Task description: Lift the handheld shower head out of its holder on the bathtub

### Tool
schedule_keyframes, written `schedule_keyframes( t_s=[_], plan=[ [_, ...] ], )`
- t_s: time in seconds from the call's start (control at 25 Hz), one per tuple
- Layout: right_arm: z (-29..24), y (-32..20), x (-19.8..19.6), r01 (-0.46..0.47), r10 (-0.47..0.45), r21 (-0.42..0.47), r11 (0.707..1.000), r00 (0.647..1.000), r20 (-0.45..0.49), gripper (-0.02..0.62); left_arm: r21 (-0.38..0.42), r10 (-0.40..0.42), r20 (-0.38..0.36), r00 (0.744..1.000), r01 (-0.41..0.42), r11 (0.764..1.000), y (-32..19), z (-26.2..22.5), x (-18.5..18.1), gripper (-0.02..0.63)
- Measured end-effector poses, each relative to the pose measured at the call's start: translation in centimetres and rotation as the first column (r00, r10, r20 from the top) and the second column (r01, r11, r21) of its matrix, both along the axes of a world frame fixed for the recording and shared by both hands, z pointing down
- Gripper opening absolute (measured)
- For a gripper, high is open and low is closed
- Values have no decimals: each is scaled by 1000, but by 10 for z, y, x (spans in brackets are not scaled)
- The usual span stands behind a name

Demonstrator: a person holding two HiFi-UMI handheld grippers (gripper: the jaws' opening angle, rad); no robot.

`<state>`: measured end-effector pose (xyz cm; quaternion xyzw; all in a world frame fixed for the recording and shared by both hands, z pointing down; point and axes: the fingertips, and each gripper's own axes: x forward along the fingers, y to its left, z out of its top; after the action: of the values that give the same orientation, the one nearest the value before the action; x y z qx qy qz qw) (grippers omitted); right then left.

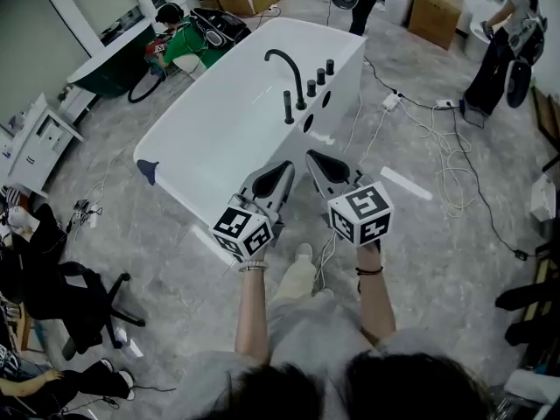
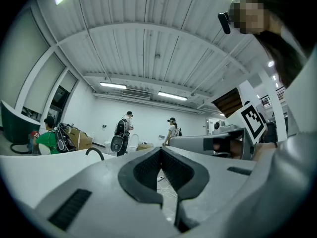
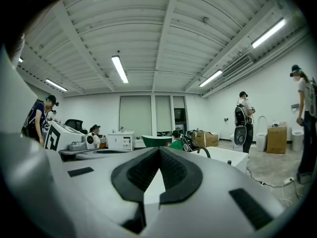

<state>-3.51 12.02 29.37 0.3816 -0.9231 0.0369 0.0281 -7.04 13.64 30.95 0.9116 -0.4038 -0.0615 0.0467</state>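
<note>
At the near end of the white bathtub [image 1: 219,147], the head view showed the left claw [image 1: 282,171] and right claw [image 1: 317,160] side by side. Both were well short of the black handheld shower head [image 1: 289,108], upright in its holder on the right-hand rim beside the spout [image 1: 284,64]. A closed claw would probably knock that slim handle or the neighbouring knobs [image 1: 320,76] rather than grip it. Both forearms reached forward, grippers level.

The left gripper view showed that claw [image 2: 160,155] with its tips together on nothing.

The right gripper view showed the other claw [image 3: 158,152] likewise closed and empty, the bathtub [image 3: 233,155] ahead.
</note>
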Motion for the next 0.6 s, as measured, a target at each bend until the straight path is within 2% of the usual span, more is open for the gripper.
schedule_keyframes(
  t_s=[0.28, 0.44, 0.6],
  plan=[
    [8, -37, 8, 14, -14, -2, 1000, 1000, -21, 0, -11, -20, -9, 1000, 20, 1000, -44, 8, 7, 5],
    [13, -67, 12, 32, -33, -18, 999, 998, -50, 0, -7, 2, 24, 1000, -1, 1000, -76, 10, 16, 5],
    [20, -94, 2, 45, -47, -32, 998, 996, -76, 0, -9, 0, 23, 1000, 1, 1000, -106, 8, 0, 5]
  ],
)
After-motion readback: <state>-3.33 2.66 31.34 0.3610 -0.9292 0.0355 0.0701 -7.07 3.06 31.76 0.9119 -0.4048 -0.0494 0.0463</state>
